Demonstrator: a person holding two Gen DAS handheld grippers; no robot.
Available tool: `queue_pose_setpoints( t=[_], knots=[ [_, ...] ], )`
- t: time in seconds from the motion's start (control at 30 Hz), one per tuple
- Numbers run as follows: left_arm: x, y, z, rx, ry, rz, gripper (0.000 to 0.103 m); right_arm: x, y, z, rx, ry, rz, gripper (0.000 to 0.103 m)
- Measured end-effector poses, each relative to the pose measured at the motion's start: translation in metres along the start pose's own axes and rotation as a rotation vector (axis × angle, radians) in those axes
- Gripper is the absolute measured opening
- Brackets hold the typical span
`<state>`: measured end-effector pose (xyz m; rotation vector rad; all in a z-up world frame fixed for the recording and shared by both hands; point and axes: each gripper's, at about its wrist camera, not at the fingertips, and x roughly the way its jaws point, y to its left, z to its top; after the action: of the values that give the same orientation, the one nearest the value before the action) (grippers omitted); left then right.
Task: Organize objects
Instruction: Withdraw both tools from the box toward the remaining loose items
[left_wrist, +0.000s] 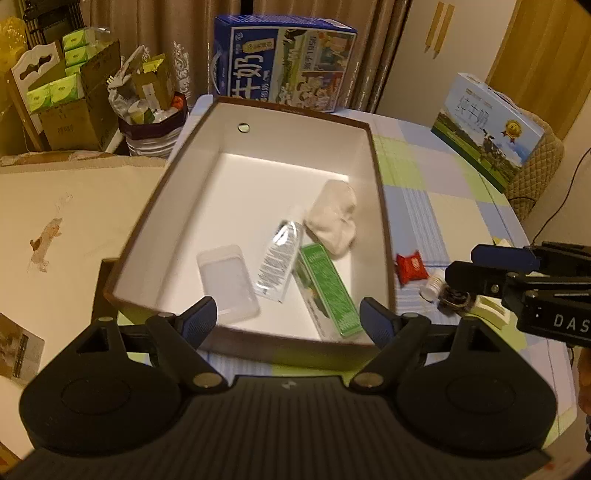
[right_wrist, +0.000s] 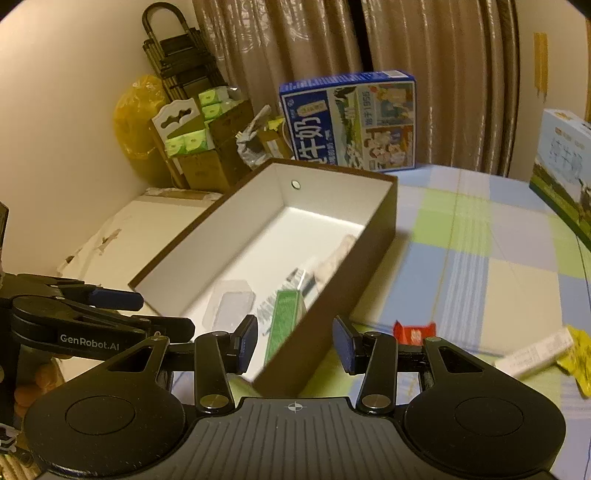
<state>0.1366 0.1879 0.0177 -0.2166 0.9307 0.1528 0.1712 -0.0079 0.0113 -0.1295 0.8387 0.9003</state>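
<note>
My black plastic left gripper (right_wrist: 110, 314) reads "GenRobot.AI"; my black right gripper (left_wrist: 458, 273) shows "DAS". The tall blue printed milk carton box (right_wrist: 351, 122) carries "1956".

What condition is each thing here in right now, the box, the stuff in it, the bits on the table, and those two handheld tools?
Box: lidless, partly filled.
Tube: lying flat in the box.
Green carton: lying flat in the box, beside the tube.
Clear plastic case: closed, flat on the box floor.
White cloth: crumpled in the box.
Red packet: sealed, outside on the table.
Left gripper: fingers apart, empty.
Right gripper: fingers apart, empty.
</note>
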Motion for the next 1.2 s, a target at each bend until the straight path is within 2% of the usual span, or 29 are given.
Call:
queue_pose_setpoints(
  t=[0.53, 0.93, 1.2],
  knots=[
    [-0.007, -0.074, -0.044, 0.036, 0.058, -0.030, 0.085, -0.058, -0.050, -0.049, 0.080, 0.027, -0.025, 0.042],
    [-0.002, -0.117, -0.059, 0.057, 0.089, -0.049, 0.085, -0.078, -0.082, -0.071, 0.114, 0.050, -0.051, 0.042],
    [0.012, -0.139, -0.066, 0.061, 0.111, -0.058, 0.085, -0.084, -0.116, -0.084, 0.141, 0.071, -0.114, 0.042]
  ],
)
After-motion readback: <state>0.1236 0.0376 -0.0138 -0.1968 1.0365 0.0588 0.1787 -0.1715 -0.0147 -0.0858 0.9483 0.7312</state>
